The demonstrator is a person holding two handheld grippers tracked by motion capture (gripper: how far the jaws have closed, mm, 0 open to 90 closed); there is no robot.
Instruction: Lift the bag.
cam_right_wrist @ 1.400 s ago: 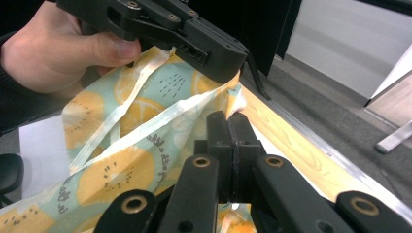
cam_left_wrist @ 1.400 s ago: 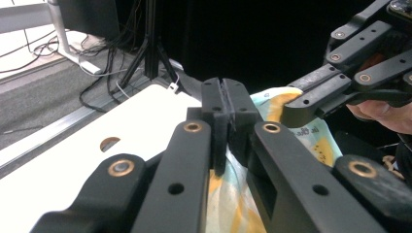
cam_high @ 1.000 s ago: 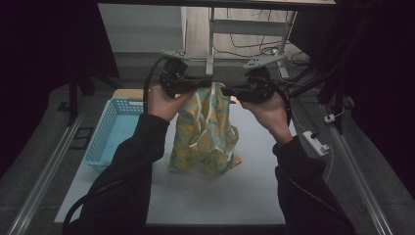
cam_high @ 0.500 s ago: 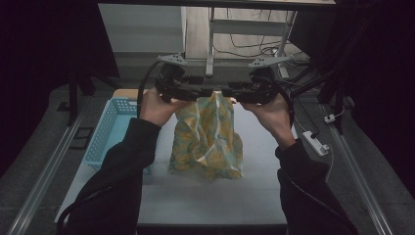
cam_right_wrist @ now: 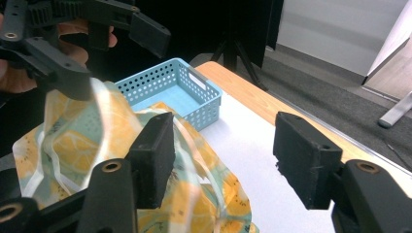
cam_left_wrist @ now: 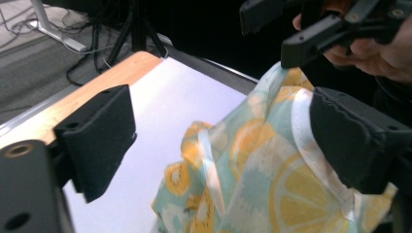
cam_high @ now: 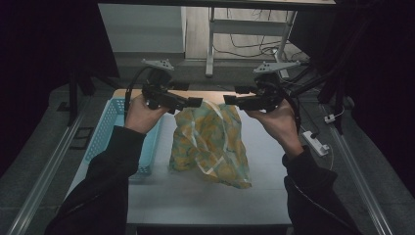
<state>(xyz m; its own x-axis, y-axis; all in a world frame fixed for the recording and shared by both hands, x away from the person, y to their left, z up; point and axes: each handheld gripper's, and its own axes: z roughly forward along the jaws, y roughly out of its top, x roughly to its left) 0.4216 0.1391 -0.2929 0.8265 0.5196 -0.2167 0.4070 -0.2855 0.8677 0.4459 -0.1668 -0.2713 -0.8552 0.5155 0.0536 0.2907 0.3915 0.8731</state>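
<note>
A cloth printed with yellow lemons on pale green (cam_high: 210, 142) stands crumpled on the white table (cam_high: 264, 196) between my two grippers. Its top edge is level with their jaws. My left gripper (cam_high: 192, 102) is at the cloth's upper left, my right gripper (cam_high: 230, 100) at its upper right, tips facing each other. Both have just been opening. In the left gripper view the jaws (cam_left_wrist: 226, 141) stand wide, the cloth (cam_left_wrist: 252, 170) lying loose beside the right-hand pad (cam_left_wrist: 354, 141). In the right gripper view the jaws (cam_right_wrist: 228, 160) are apart, the cloth (cam_right_wrist: 73, 145) beside the left-hand pad (cam_right_wrist: 153, 155).
A light blue perforated basket (cam_high: 110, 127) sits at the table's left side, beside my left forearm. The table's far edge is a wooden strip (cam_right_wrist: 262, 104). A white power strip (cam_high: 314, 142) lies off the right edge. Metal rails run along both sides.
Both hands have drawn apart from the cloth's top, the left one farther. Both pairs of jaws have opened, and the cloth has spread and slumped lower onto the table.
</note>
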